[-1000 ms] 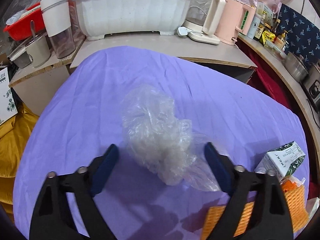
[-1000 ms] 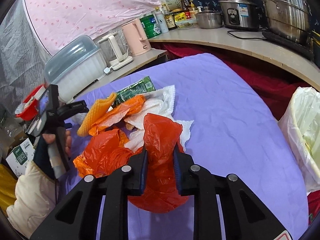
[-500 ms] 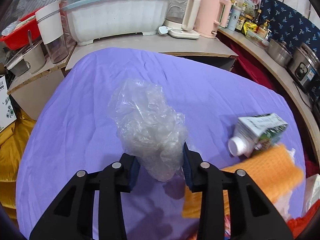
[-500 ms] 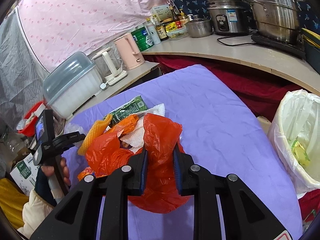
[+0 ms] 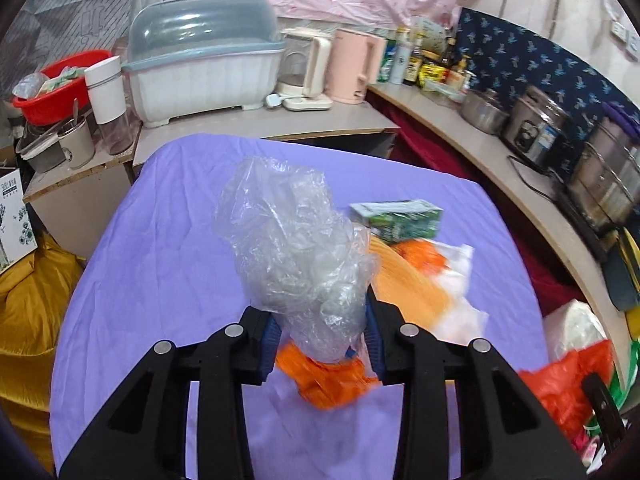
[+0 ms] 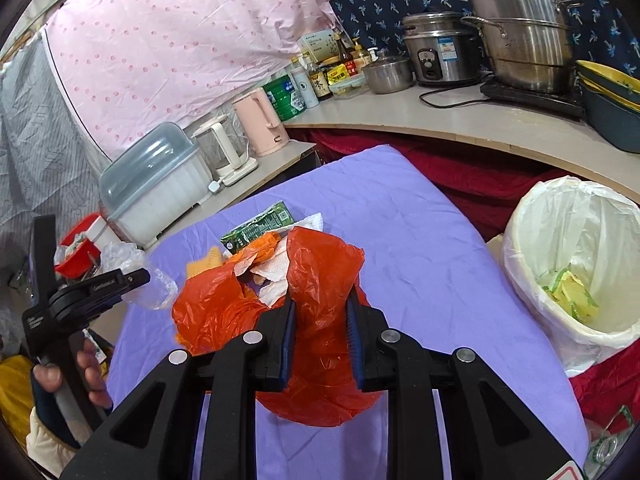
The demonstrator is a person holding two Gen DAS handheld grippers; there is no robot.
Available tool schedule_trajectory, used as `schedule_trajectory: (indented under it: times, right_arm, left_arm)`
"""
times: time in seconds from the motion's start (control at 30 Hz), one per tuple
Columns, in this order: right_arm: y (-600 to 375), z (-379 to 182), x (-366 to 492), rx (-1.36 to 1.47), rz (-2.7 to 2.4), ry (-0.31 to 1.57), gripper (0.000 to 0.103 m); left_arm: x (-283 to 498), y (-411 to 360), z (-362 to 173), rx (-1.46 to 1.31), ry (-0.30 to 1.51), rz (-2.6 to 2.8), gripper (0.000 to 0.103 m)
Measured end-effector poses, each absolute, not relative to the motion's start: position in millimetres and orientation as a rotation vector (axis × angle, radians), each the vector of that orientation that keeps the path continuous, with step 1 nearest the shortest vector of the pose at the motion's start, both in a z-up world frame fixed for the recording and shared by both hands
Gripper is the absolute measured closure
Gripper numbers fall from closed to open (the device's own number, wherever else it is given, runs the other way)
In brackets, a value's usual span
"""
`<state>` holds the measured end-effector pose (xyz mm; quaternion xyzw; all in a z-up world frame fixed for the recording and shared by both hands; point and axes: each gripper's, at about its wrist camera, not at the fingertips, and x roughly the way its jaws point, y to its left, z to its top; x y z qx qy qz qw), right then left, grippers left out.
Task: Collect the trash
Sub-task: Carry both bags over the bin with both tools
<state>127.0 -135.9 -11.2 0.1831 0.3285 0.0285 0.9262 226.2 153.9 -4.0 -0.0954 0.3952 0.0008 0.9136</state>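
My left gripper (image 5: 322, 334) is shut on a crumpled clear plastic bag (image 5: 296, 248) and holds it above the purple table (image 5: 160, 248). In the right wrist view the left gripper (image 6: 138, 280) shows at the left with the clear bag (image 6: 154, 284). My right gripper (image 6: 320, 344) is shut on an orange-red plastic bag (image 6: 320, 276), lifted off the table. On the table lie a green carton (image 5: 396, 218), orange wrappers (image 5: 416, 256) and white paper towels (image 5: 456, 276). A white-lined trash bin (image 6: 576, 256) stands right of the table.
A counter (image 6: 460, 120) curves behind with pots, a rice cooker (image 6: 440, 56), bottles, a pink kettle (image 5: 354, 66) and a dish box with a lid (image 5: 200, 68). A red basin (image 5: 56, 80) and a yellow bag (image 5: 28, 312) sit at the left.
My left gripper closed on the clear bag and lifted it, swinging right toward the pile. My right gripper raised the orange-red bag and moved toward the bin.
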Motion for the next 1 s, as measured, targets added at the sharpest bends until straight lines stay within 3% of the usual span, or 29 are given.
schedule_trajectory:
  times: [0.5, 1.0]
  right_arm:
    - [-181, 0, 63, 0.415, 0.005, 0.625, 0.082]
    - [-230, -6, 19, 0.466, -0.074, 0.603, 0.082]
  left_arm:
    - [133, 59, 8, -0.087, 0.828, -0.172, 0.069]
    - [95, -6, 9, -0.004, 0.841, -0.277, 0.069]
